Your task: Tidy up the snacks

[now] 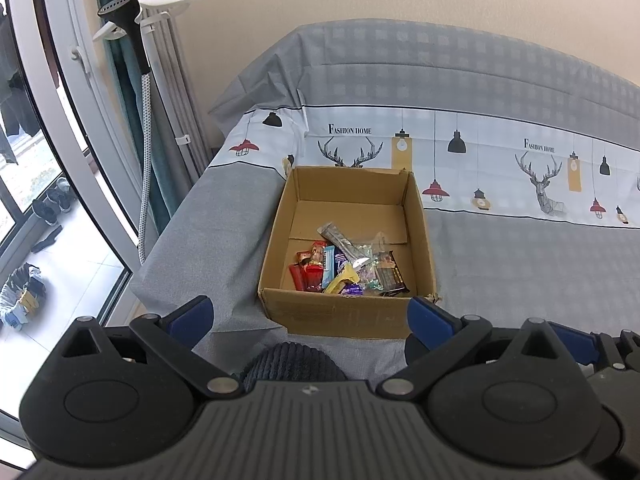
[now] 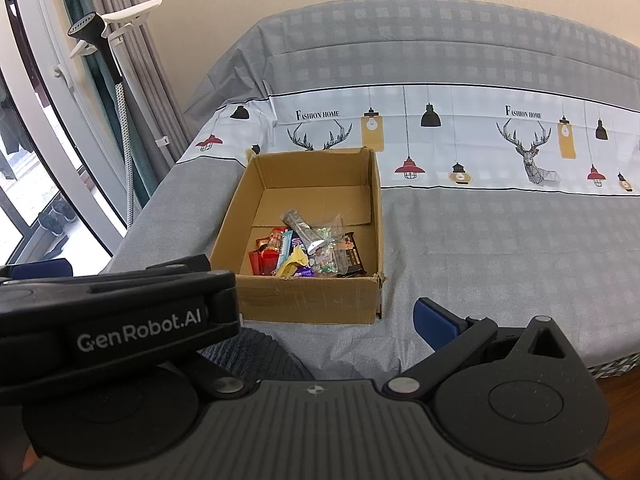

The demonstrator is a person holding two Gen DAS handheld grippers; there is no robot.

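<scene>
Wrapped snacks [image 1: 348, 266] are seen heaped in the near end of a cardboard box [image 1: 422, 236] at frame centre, on a cloth-covered table [image 1: 520, 264]. Judged light, crinkly and slippery, they are best pinched by a wrapper edge. Both the left hand-held gripper [image 1: 310, 314] and the right hand-held gripper [image 2: 320, 316] are held spread, empty, at the bottom.

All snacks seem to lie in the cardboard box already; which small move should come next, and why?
Probably draw both grippers back. The open brown cardboard box holds the pile of wrapped snacks, none shows on the grey bed cover, and the left gripper and the right gripper look open, holding nothing.
</scene>
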